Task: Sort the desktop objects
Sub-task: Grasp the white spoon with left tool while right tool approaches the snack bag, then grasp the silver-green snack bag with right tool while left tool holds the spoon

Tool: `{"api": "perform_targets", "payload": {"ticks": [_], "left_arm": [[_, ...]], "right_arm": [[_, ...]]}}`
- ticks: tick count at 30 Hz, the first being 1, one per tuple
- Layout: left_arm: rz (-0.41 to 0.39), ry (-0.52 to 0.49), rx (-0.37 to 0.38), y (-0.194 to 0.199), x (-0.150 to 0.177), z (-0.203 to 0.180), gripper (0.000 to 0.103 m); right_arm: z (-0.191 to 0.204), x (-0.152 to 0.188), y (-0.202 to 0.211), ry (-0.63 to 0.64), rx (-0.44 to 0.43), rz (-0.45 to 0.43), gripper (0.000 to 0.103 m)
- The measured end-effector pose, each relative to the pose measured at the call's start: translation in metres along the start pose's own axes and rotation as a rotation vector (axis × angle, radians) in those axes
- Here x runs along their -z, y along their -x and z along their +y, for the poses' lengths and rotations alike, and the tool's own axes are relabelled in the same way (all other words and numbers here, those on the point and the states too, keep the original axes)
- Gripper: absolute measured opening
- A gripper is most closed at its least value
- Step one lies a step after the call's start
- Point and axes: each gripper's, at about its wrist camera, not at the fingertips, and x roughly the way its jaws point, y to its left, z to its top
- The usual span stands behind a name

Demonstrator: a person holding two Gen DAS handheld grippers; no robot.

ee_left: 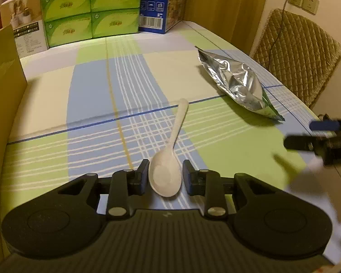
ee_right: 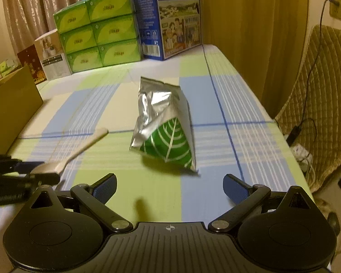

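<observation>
Surface [ee_left: 56,86]: checked cloth, boxes stacked along the far edge.
Left hand-held gripper [ee_left: 164,177]: I see its jaws narrowed around the spoon [ee_left: 168,166] bowl; contact uncertain.
Spoon axis: handle points away, slightly right.
Right hand-held gripper [ee_right: 170,190]: wide apart, empty.
Foil bag [ee_right: 166,127]: just ahead of it, lengthwise away.

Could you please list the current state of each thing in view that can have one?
White plastic spoon: lying flat on the cloth, bowl between the left gripper's fingers, handle pointing away.
Left gripper: fingers close around the bowl, contact unclear.
Right gripper: open, empty.
Silver and green foil pouch: lying crumpled, top torn open.
Brown cardboard box: open-topped.
</observation>
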Motion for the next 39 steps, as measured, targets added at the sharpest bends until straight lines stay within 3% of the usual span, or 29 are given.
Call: {"api": "perform_targets", "payload": {"ticks": [1, 8, 14, 20, 26, 30, 37, 39], "left_arm": [[-0.005, -0.018, -0.005, 0.001, 0.001, 0.000, 0.033], [-0.032, -0.165, -0.023, 0.004, 0.001, -0.002, 0.034], [-0.010, -0.229, -0.001, 0.000, 0.005, -0.001, 0.033], [-0.018, -0.197, 0.000, 0.000, 0.006, -0.002, 0.028], [-0.041, -0.013, -0.022, -0.002, 0.004, 0.004, 0.028], [-0.057, 0.050, -0.044, -0.004, 0.003, 0.000, 0.028], [-0.068, 0.063, -0.060, -0.008, 0.000, -0.005, 0.028], [-0.069, 0.065, -0.065, -0.009, 0.000, -0.004, 0.028]], "right_arm": [[0.000, -0.002, -0.001, 0.003, 0.001, -0.003, 0.097], [0.000, -0.007, -0.010, 0.022, 0.002, -0.013, 0.097], [-0.001, -0.010, -0.022, 0.045, 0.002, -0.013, 0.097], [-0.004, -0.014, -0.030, 0.045, 0.008, -0.025, 0.097], [-0.003, -0.022, -0.043, 0.058, -0.003, -0.050, 0.097], [-0.002, -0.031, -0.054, 0.046, -0.036, -0.066, 0.097], [0.008, -0.044, -0.089, 0.099, 0.002, 0.018, 0.097], [0.009, -0.045, -0.099, 0.102, 0.009, 0.062, 0.087]]}}
